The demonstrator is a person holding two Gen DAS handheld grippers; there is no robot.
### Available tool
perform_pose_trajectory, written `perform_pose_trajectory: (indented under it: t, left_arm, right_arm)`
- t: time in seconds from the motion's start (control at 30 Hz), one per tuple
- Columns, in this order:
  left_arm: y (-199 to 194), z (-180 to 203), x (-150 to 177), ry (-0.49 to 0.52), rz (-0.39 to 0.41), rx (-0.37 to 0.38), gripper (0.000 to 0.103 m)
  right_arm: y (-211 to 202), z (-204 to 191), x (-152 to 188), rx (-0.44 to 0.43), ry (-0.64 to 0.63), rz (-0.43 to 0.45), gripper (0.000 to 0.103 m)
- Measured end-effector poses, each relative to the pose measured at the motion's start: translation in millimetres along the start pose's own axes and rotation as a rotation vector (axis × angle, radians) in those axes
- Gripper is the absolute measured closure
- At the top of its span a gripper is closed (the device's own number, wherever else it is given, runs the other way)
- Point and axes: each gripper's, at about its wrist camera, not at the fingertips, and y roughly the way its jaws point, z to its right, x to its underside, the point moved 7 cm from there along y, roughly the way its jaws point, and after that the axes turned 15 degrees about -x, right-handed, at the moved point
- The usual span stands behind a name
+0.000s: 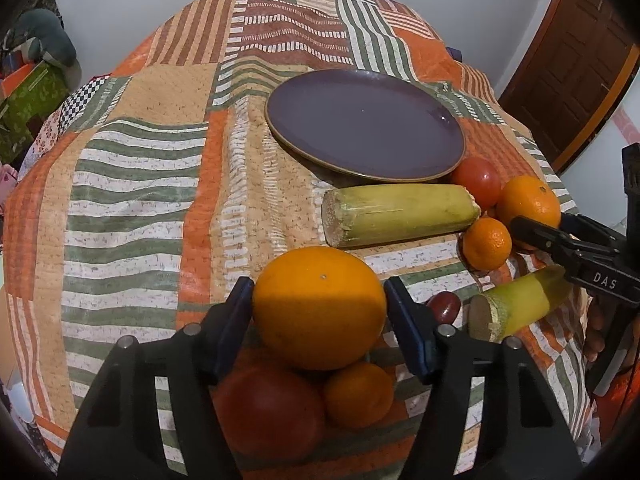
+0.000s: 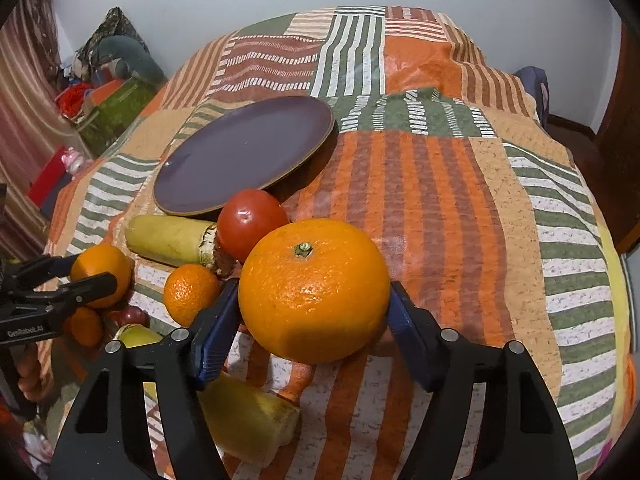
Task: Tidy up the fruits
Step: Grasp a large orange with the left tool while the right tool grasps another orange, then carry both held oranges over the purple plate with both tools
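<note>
My left gripper (image 1: 319,312) is shut on a large orange (image 1: 319,307), held above a tomato (image 1: 269,408) and a small orange (image 1: 359,395). My right gripper (image 2: 314,300) is shut on another large orange (image 2: 315,290); it also shows in the left wrist view (image 1: 532,204). A purple plate (image 1: 364,125) lies empty on the patchwork cloth; it also shows in the right wrist view (image 2: 244,154). Near it lie a corn piece (image 1: 400,214), a tomato (image 1: 478,176), a small mandarin (image 1: 487,243), a second corn piece (image 1: 516,308) and a dark red grape (image 1: 443,306).
The patchwork cloth (image 2: 460,200) covers the whole surface and drops off at the edges. A wooden door (image 1: 572,60) stands at the right. Boxes and bags (image 2: 108,92) are piled on the floor at the left.
</note>
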Motion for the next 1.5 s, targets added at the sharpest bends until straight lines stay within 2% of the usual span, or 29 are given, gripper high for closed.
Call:
perform_pose_trajectory:
  t: [0.2, 0.37, 0.67, 1.0, 1.23, 1.5]
  left_arm:
    - [-1.0, -3.0, -2.7, -0.002, -0.009, -0.008, 0.038]
    - [-12.7, -2.3, -12.9, -0.006, 0.026, -0.004, 0.038]
    - [-47.0, 0.6, -50.6, 0.001, 0.135, -0.011, 0.038]
    - [-71.2, -10.6, -112.3, -0.017, 0.271, -0.079, 0.038]
    - [-55.8, -22.3, -143.5, -0.036, 0.264, -0.085, 0.038]
    - [-12.7, -17.1, -162.1, -0.022, 0.206, -0.084, 0.038]
  right_arm:
    - [-3.9, 0.1, -1.0, -0.02, 0.028, 0.006, 0.036]
    - [-14.8, -5.5, -9.3, -0.017, 0.015, 0.043, 0.036]
    - [-38.8, -20.3, -44.6, -0.005, -0.054, 0.126, 0.036]
    - [-53.6, -36.8, -98.6, 0.018, -0.151, 0.221, 0.036]
    - [-35.6, -42.4, -124.7, 0.024, -0.195, 0.227, 0.036]
    - [3.0, -37.2, -147.9, 0.014, -0.206, 0.19, 0.036]
